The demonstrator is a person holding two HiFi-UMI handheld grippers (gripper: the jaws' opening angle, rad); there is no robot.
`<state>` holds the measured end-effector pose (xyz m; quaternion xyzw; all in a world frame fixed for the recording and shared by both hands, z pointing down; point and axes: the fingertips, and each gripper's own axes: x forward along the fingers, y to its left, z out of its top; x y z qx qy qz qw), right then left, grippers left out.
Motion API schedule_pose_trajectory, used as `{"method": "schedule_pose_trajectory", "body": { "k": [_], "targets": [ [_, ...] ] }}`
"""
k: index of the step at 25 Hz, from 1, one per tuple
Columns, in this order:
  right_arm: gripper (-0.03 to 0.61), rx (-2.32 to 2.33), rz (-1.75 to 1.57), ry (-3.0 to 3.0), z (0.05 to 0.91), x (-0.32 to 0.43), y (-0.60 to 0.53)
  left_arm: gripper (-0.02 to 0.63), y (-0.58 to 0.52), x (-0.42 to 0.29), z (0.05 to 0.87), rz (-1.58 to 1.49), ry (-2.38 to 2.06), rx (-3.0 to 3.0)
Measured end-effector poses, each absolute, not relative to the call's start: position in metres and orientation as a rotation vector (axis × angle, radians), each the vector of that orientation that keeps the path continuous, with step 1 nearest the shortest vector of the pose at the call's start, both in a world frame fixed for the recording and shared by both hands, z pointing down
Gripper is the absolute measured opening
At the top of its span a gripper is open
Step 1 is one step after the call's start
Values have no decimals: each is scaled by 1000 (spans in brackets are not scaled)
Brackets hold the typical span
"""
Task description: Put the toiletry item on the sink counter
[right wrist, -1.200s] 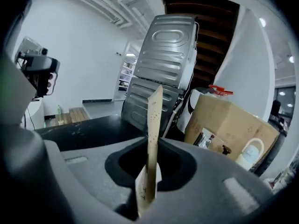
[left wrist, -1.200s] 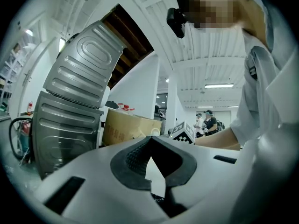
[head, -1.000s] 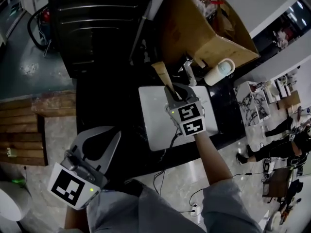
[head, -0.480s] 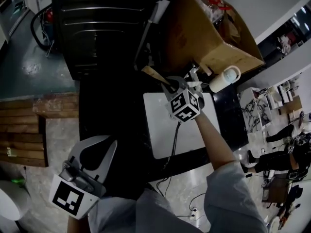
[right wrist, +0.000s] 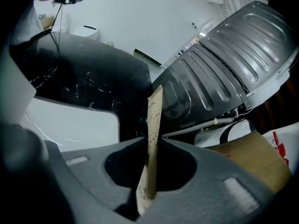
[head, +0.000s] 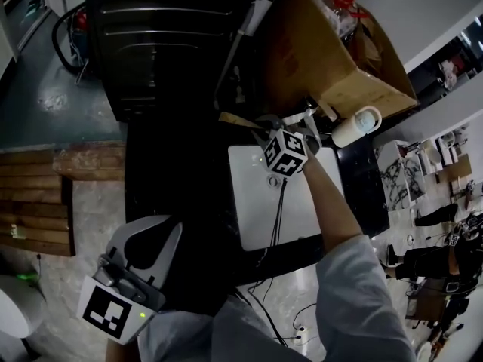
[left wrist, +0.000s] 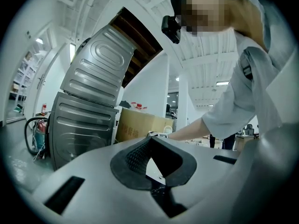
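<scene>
The toiletry item (head: 235, 120) is a flat tan packet, held by one end in my right gripper (head: 263, 130), which is shut on it. It sticks out to the left over the black marble counter (head: 189, 172), at the back left corner of the white sink basin (head: 256, 217). In the right gripper view the packet (right wrist: 154, 125) stands edge-on between the dark pads of the right gripper (right wrist: 150, 146), with the basin (right wrist: 70, 120) to the left. My left gripper (head: 155, 240) hangs low at the lower left, shut and holding nothing; in its own view the left gripper's (left wrist: 149, 141) tips meet.
A black ribbed metal appliance (head: 173, 36) stands behind the counter. An open cardboard box (head: 332, 59) and a white cup (head: 356, 127) sit at the back right by the tap. A cable (head: 278, 225) trails from the right gripper over the basin. Wooden planks (head: 38, 202) lie at the left.
My right gripper has moved from over the basin toward its back left corner and rolled, so the packet now points left rather than away. The left gripper has hardly shifted.
</scene>
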<state>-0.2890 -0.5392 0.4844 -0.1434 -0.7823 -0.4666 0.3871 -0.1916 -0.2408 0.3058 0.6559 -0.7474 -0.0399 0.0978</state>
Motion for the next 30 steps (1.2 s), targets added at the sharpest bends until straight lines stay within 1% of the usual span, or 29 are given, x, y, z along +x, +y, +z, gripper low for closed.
{"method": "schedule_pose_trajectory", "body": {
  "k": [10, 11, 12, 14, 16, 21, 30],
  "targets": [
    [40, -493, -1192, -1878, 510, -291, -538, 5, -239, -200, 313, -68, -2240, 1879],
    [48, -501, -1185, -1877, 512, -293, -537, 5, -239, -202, 314, -76, -2242, 1875],
    [72, -509, -1178, -1876, 513, -294, -535, 5, -239, -203, 314, -83, -2243, 1872],
    [84, -523, -1172, -1873, 514, -295, -534, 5, -239, -205, 315, -83, -2240, 1871],
    [114, -525, -1166, -1876, 514, -296, -535, 5, -242, -205, 317, -70, -2236, 1872],
    [158, -507, -1153, -1895, 513, -295, -536, 5, -246, -203, 319, -64, -2226, 1876],
    [173, -465, -1143, -1980, 495, -295, -535, 5, -254, -195, 317, -65, -2211, 1905]
  ]
}}
